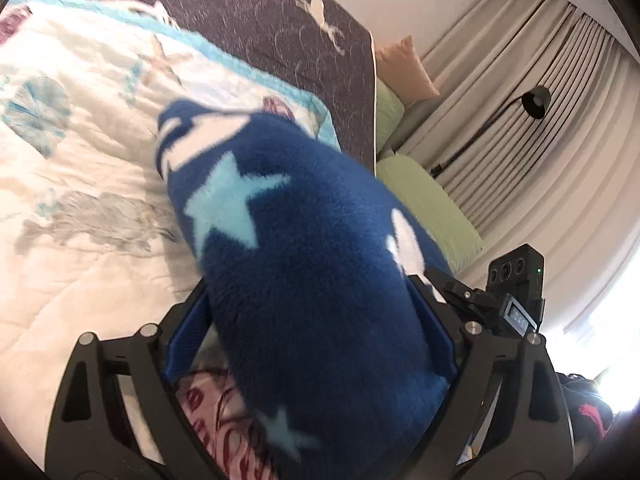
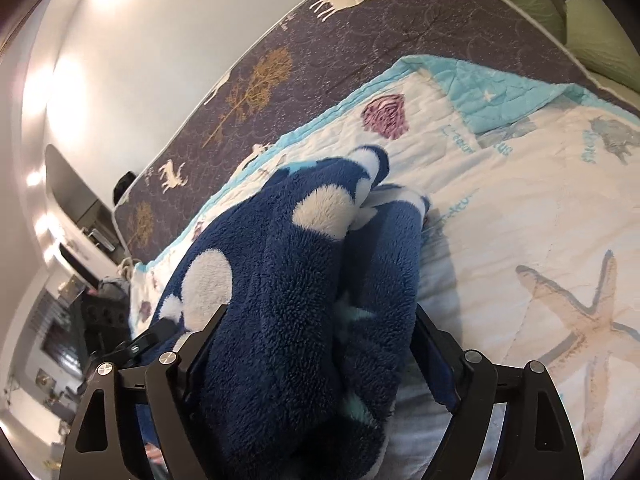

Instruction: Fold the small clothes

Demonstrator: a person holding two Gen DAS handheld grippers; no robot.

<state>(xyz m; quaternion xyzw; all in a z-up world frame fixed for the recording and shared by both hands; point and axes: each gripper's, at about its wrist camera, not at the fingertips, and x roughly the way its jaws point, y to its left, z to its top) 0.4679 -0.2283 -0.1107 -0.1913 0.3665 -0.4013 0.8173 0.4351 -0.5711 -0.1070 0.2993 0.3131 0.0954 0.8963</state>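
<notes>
Fleece [image 1: 304, 280], one piece only, dark blue with pale stars and white patches, is bunched between both grippers. Two grippers are in view, one per camera, each with two fingers.

Left gripper [image 1: 312, 344]: its fingers stand a moderate way apart with the thick roll of fleece filling the gap and pressing on both blue pads, so it has hold of the fabric. From the claw the fleece runs up toward 11 o'clock, ending over the quilt [image 1: 80, 184]. The gripper points across the bed, tilted, with two green pillows [image 1: 432, 208] at 2 o'clock and one lamp [image 1: 536, 102] beyond them before the curtain [image 1: 540, 80].

Right gripper [image 2: 316, 356]: its fingers are likewise part open and clamped on a doubled fold of the same fleece [image 2: 304, 280], which fills the gap and extends toward 12 o'clock, its tip lying on the quilt [image 2: 520, 208]. One starfish print [image 2: 588, 320] sits at 3 o'clock of the claw. The dark deer-print mattress [image 2: 360, 48] lies past the quilt, from 10 to 1 o'clock.
</notes>
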